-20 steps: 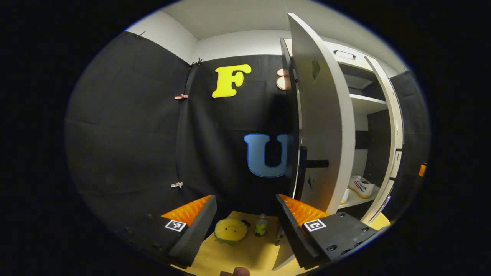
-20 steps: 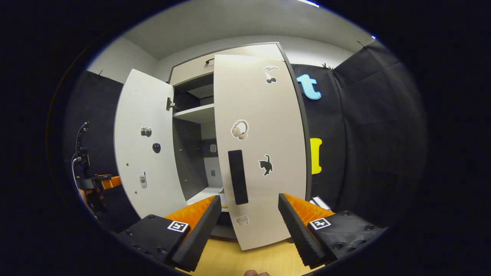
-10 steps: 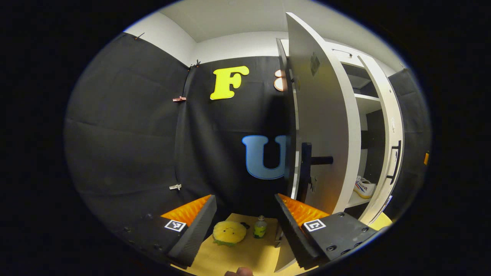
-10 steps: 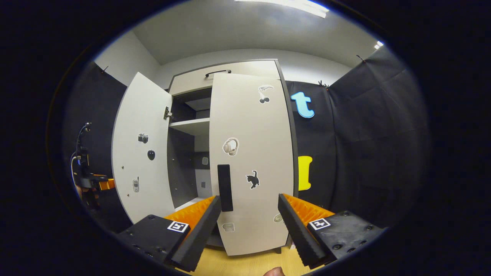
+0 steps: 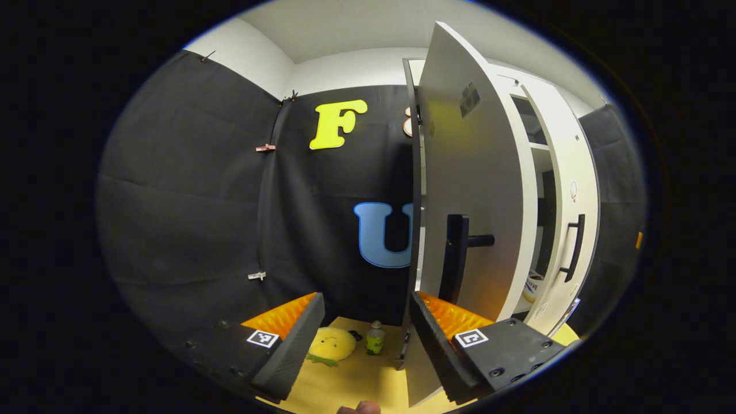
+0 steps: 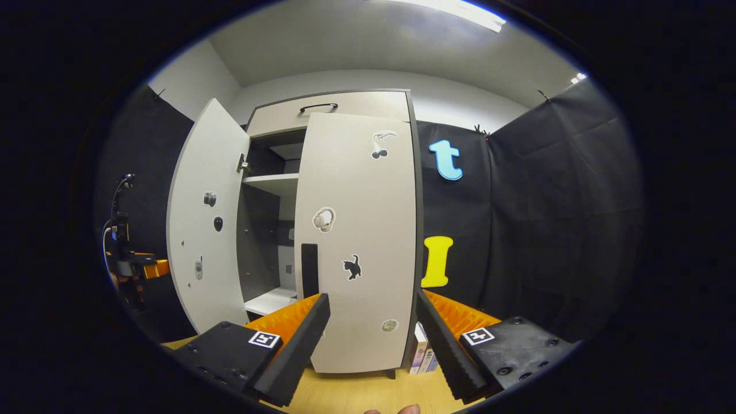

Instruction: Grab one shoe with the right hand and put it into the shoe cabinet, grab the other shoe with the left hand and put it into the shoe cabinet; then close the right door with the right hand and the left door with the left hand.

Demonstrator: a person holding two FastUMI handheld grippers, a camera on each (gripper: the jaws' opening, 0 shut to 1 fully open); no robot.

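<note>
While both tools gape empty, black cloth [image 6: 546, 218] flanks the cabinet [image 6: 345, 109] on wood floor [image 6: 356, 391].

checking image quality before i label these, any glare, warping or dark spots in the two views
Left gripper view: fisheye bends the left door into a curve; a warm glow tints its lower part; the booth's wall is dim; the shoe in the cabinet is a small sliver. Right gripper view: the ceiling light blows out at the top; the right door bows but is evenly lit and sharp.

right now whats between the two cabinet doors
In the right gripper view, an open gap onto the shelves lies between the left door and the right door.
</note>
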